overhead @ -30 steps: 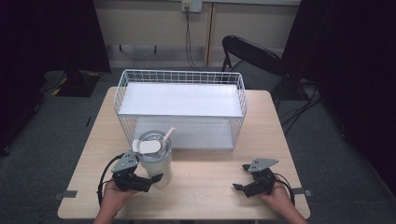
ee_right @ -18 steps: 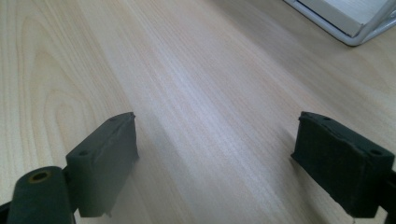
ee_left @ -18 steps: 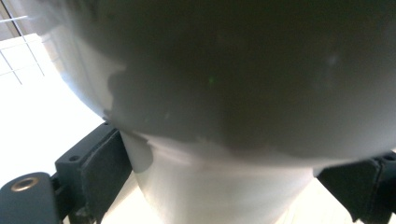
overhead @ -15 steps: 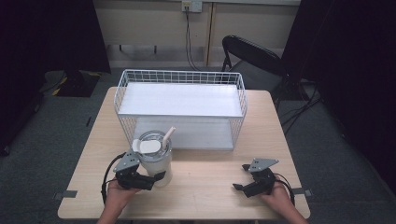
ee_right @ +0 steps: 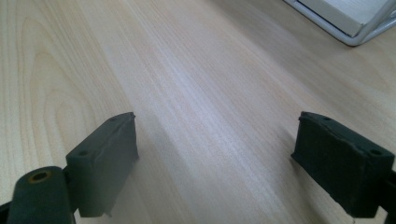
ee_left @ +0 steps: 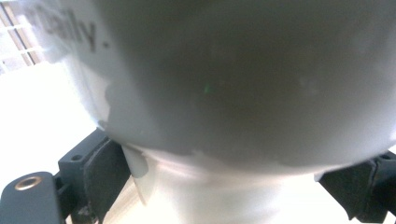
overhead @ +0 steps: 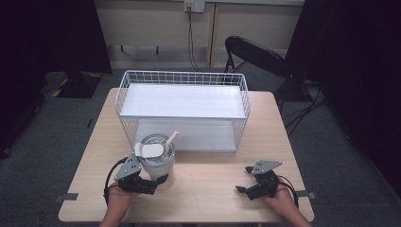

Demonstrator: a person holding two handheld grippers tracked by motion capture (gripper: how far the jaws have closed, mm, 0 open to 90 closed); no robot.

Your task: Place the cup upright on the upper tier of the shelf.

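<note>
A clear plastic cup with a white lid and a straw stands on the wooden table, just in front of the wire basket. My left gripper is low beside the cup with its jaws spread wide on either side of the base. In the left gripper view the cup wall looms very close, and both pads sit at its narrow bottom. My right gripper rests open near the front right of the table, with bare wood between its jaws.
A white wire basket with a white shelf board takes up the far half of the table; its corner shows in the right gripper view. A black folding chair stands behind the table at the right.
The left gripper has edged slightly closer to the cup. The cup and the right gripper have stayed where they were.
</note>
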